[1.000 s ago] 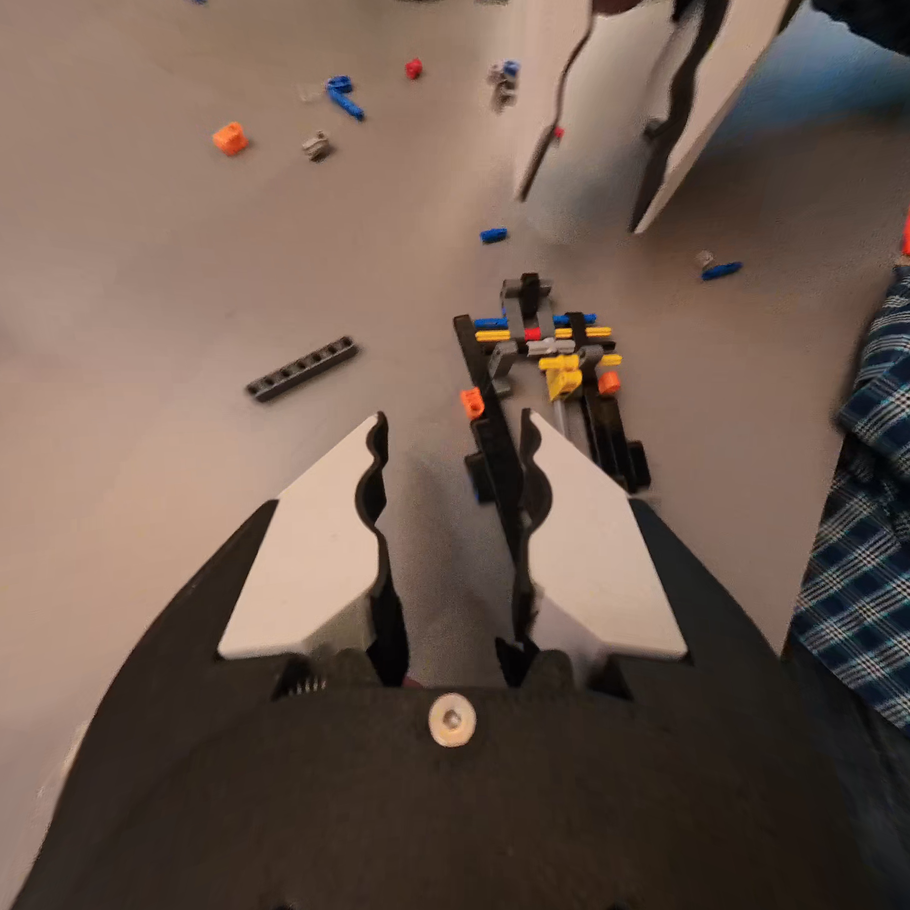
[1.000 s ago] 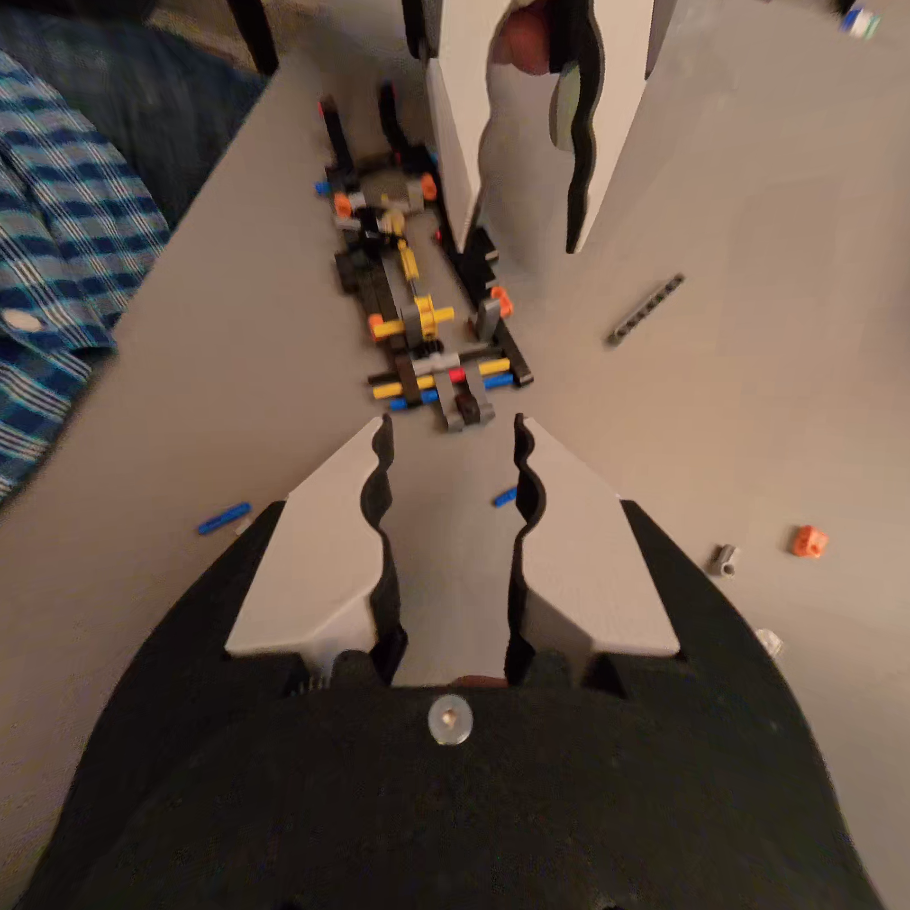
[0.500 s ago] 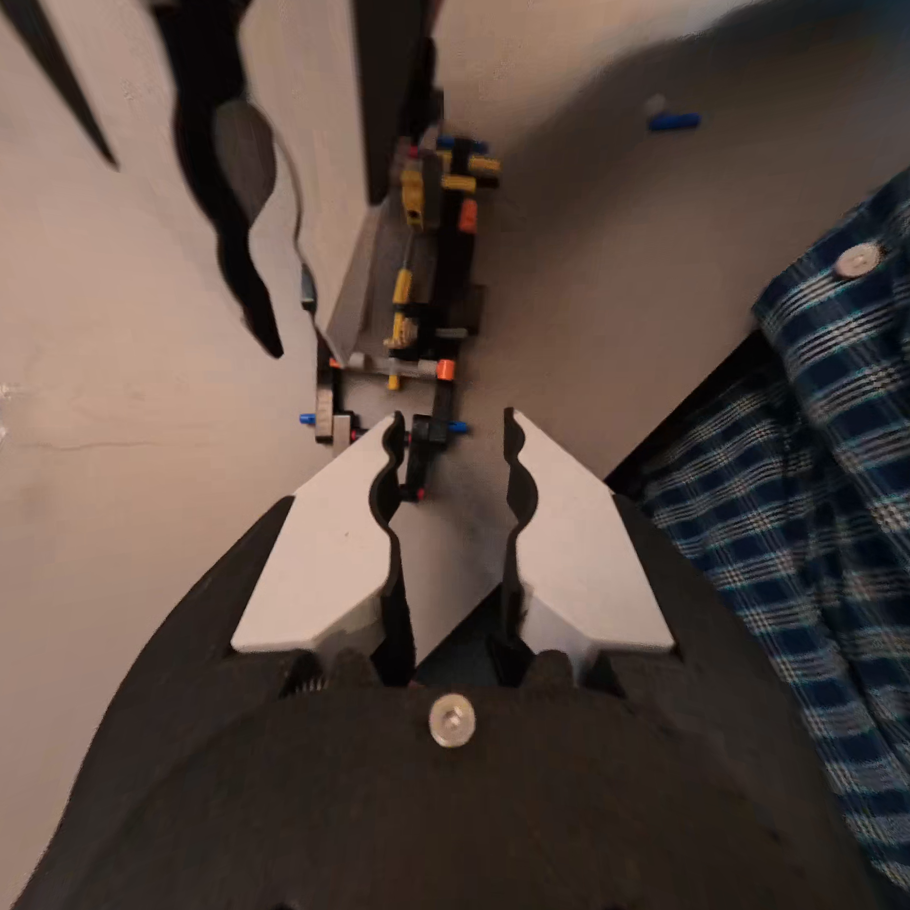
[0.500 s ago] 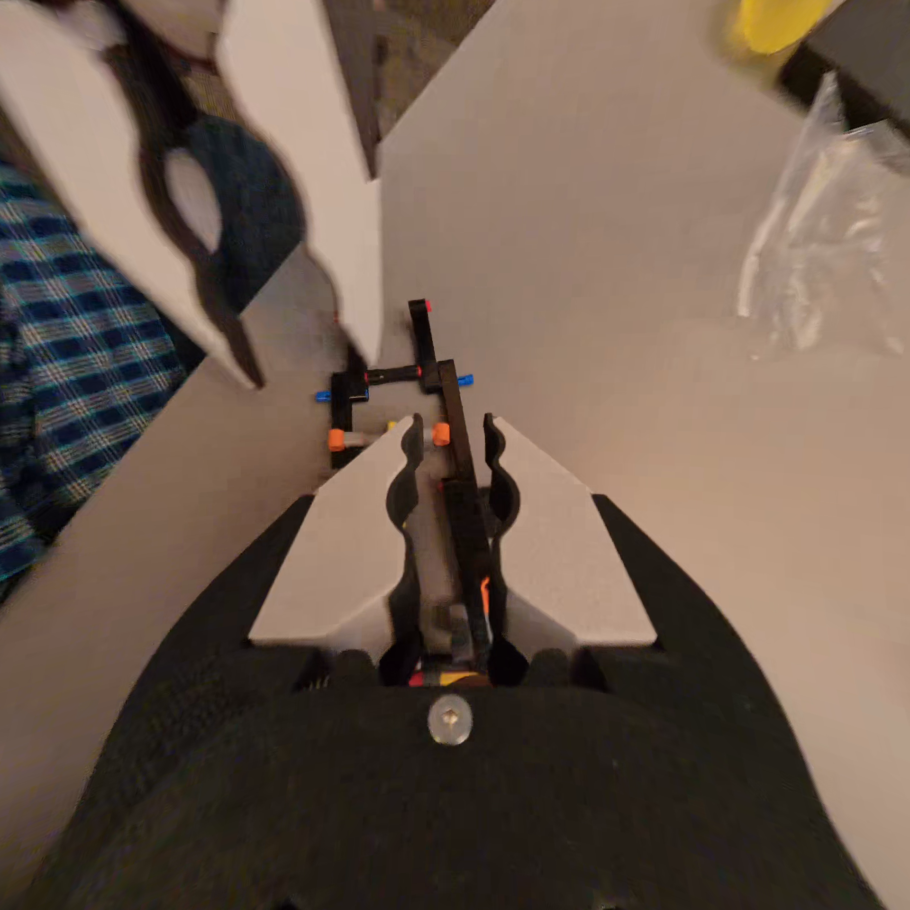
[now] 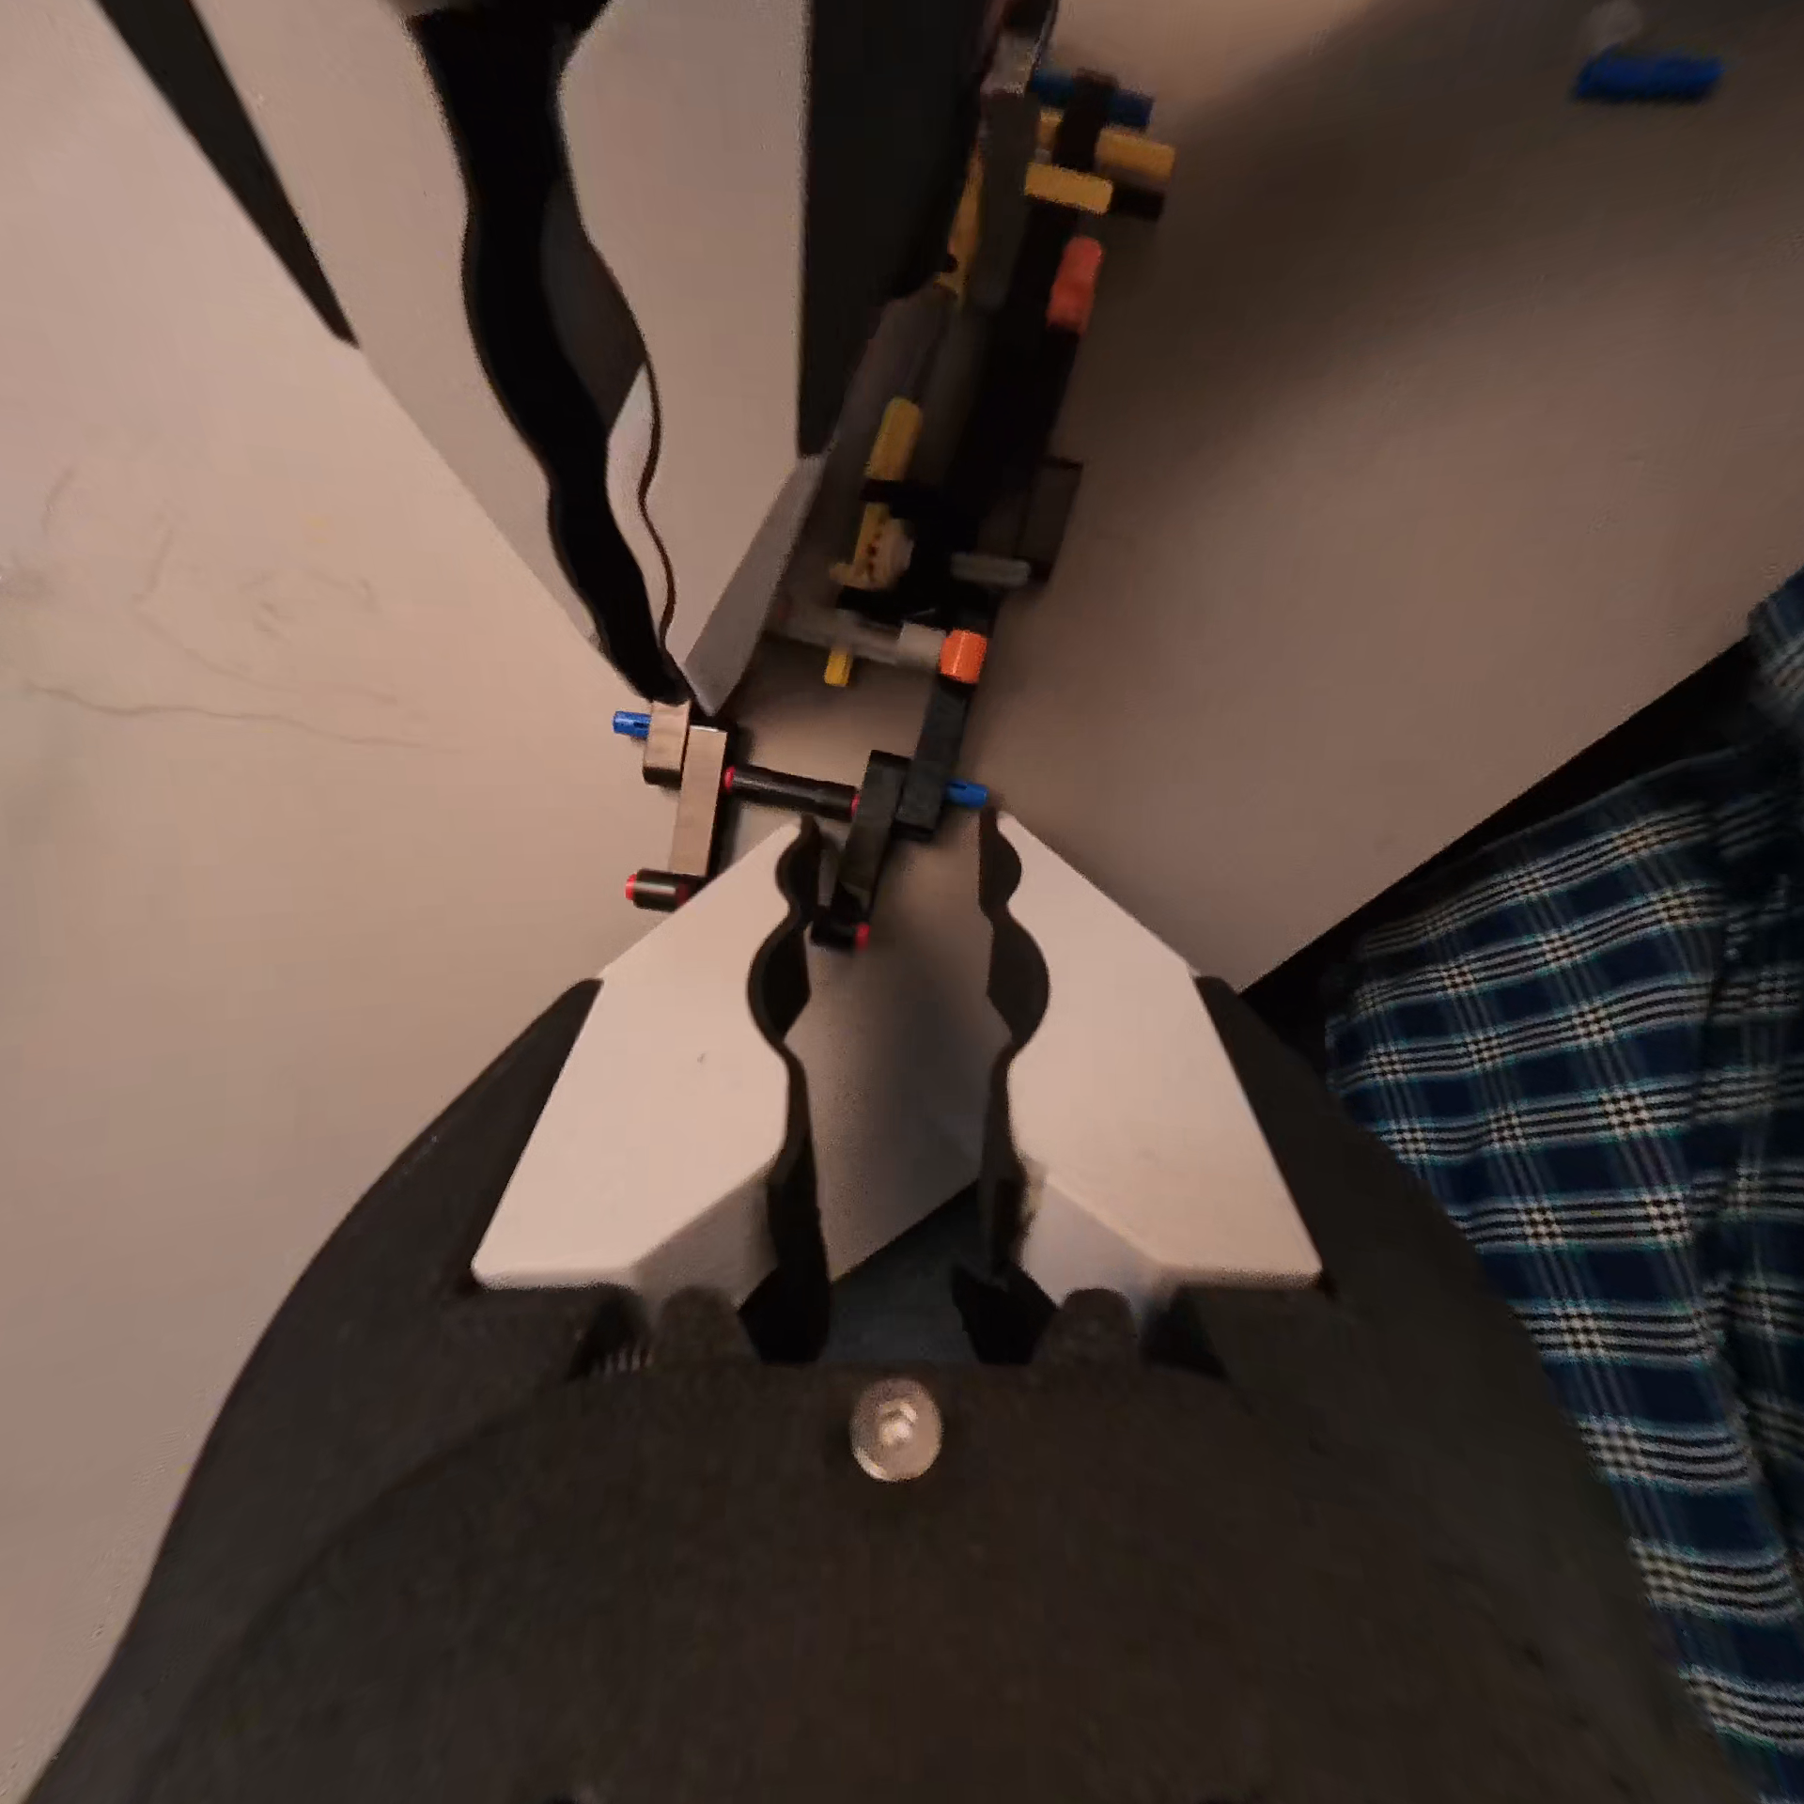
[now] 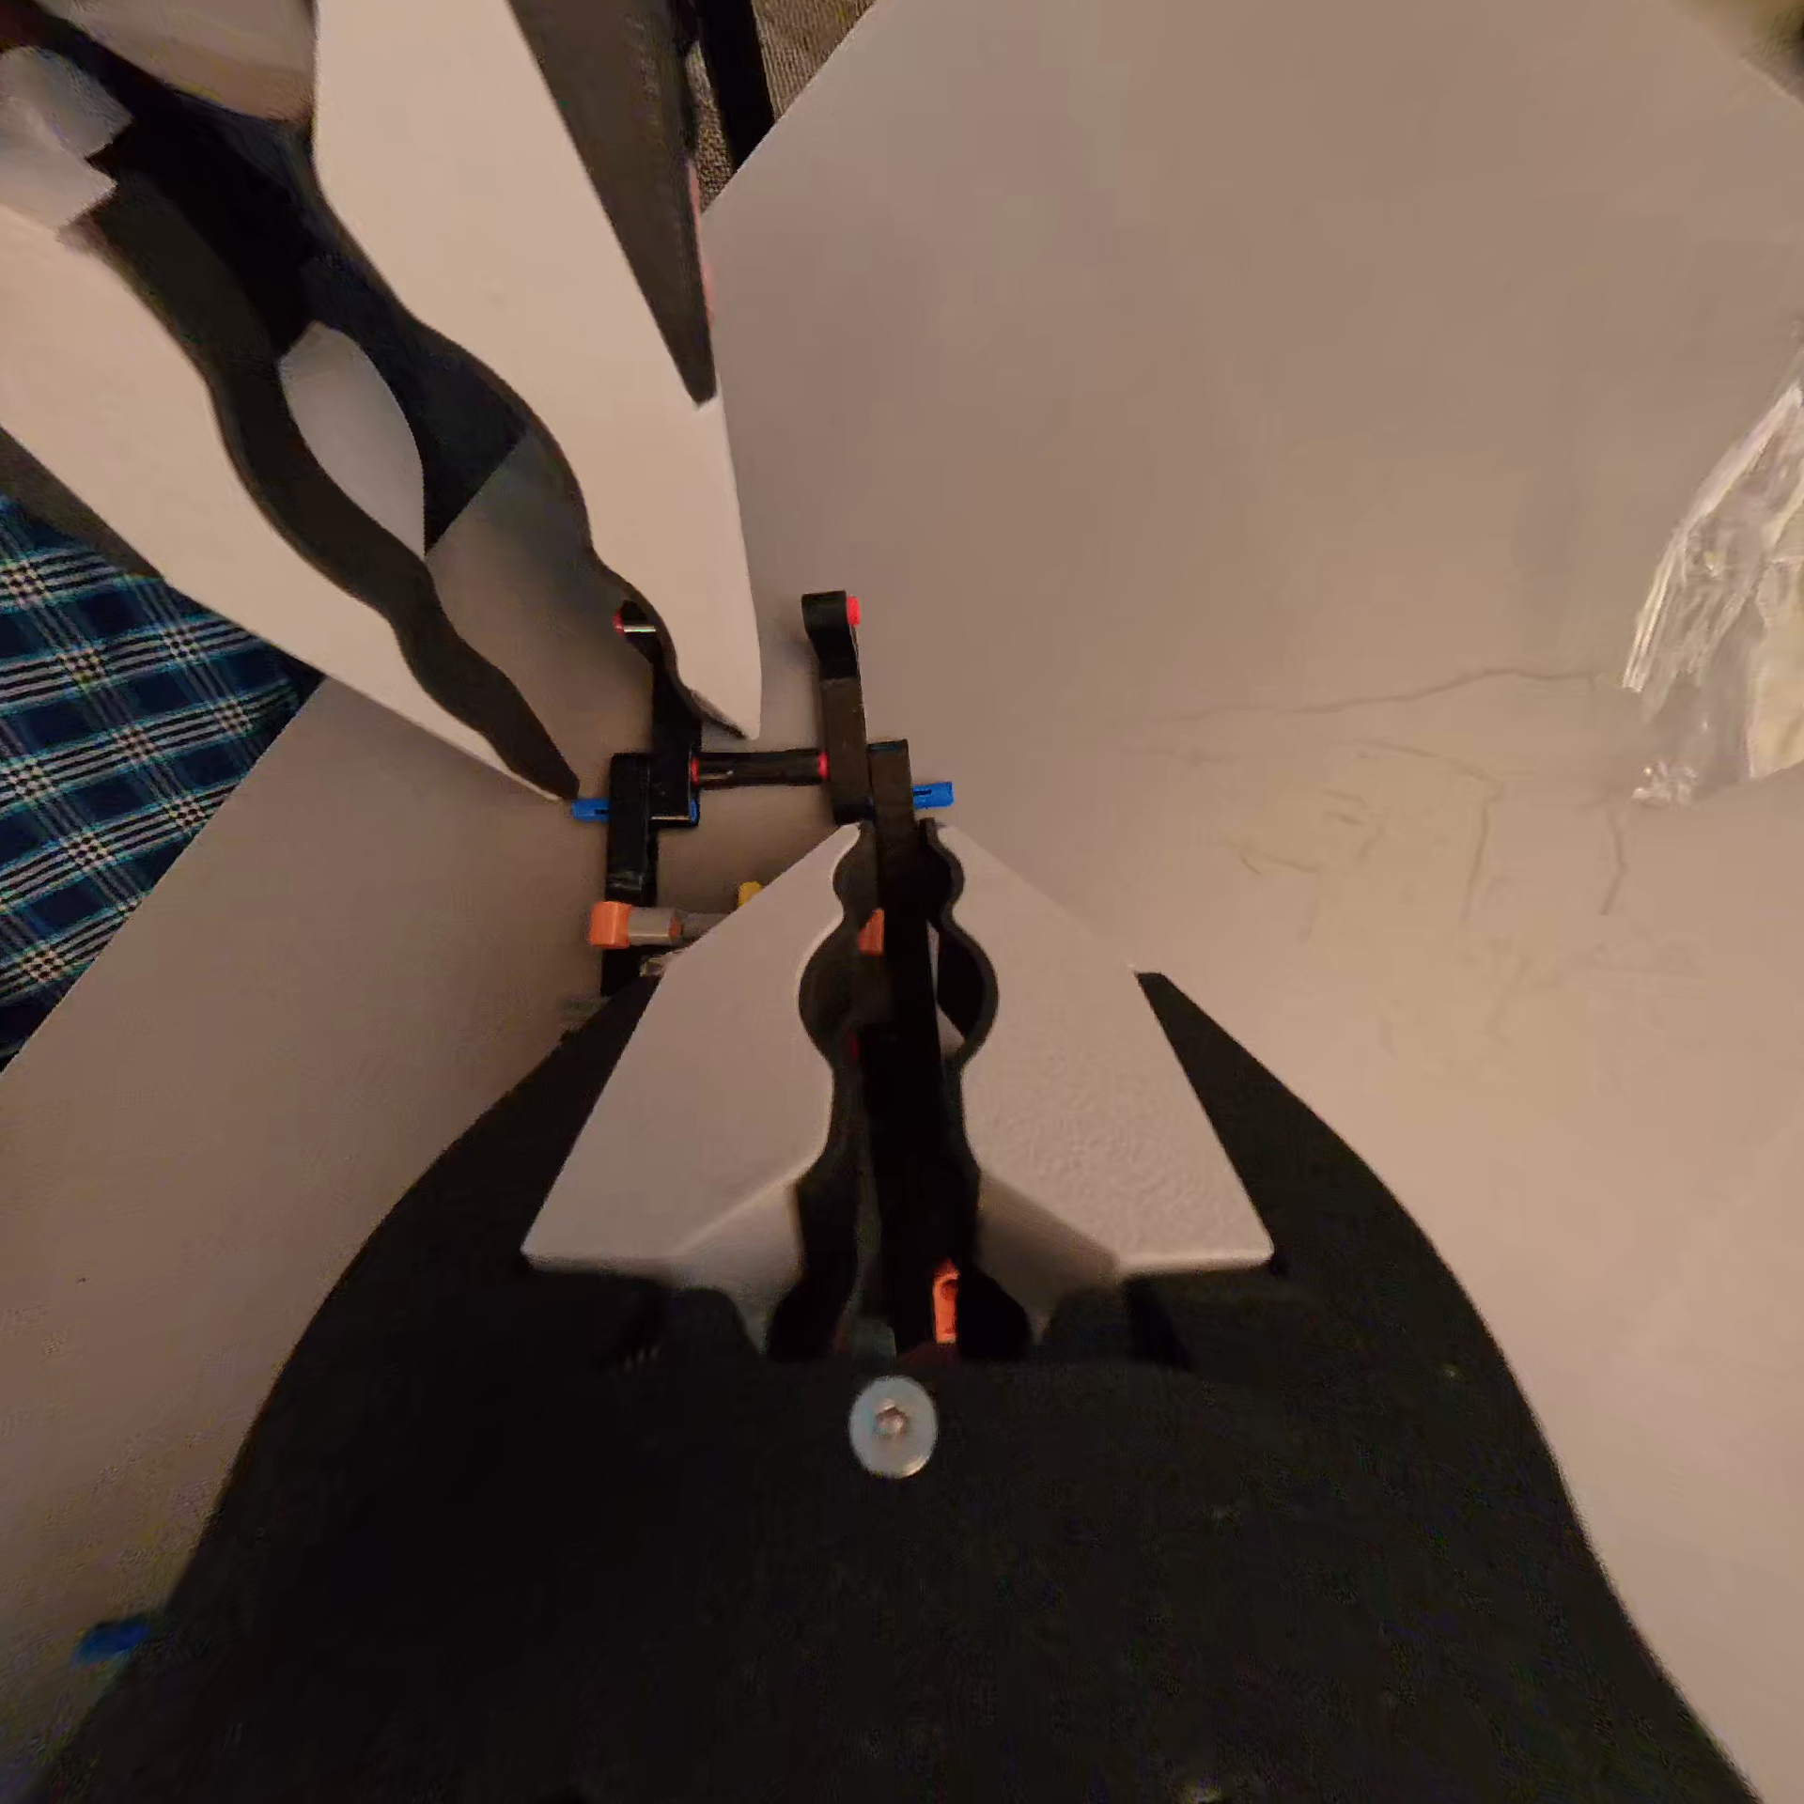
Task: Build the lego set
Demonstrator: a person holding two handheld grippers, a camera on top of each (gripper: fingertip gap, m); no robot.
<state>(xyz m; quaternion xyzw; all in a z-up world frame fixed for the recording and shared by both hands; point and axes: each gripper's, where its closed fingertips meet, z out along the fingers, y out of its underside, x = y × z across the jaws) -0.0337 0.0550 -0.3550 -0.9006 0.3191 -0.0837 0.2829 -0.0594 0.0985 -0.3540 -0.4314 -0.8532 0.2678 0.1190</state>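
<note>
The lego build [image 5: 986, 508] is a long black frame with yellow, orange, grey and blue parts, over the grey table [image 5: 244, 879]. My right gripper [image 6: 893, 835] is shut on one long black side beam [image 6: 903, 976] of the frame. In the left wrist view it reaches in from the top [image 5: 674, 693] at the frame's left corner. My left gripper [image 5: 893, 830] is open, and a short black arm with a red pin [image 5: 854, 879] lies between its fingers, close to the left one. In the right wrist view the left gripper [image 6: 649, 752] straddles that arm.
A person's blue plaid shirt [image 5: 1562, 1220] is beyond the table edge [image 5: 1464, 849], and shows at the left in the right wrist view [image 6: 107, 683]. A loose blue pin [image 5: 1650, 73] lies far off. A clear plastic bag [image 6: 1738, 605] lies at the right.
Both grippers have moved in on the frame from open and apart. The right has shut on the side beam. The left has swung to the frame's end and its gap has narrowed slightly.
</note>
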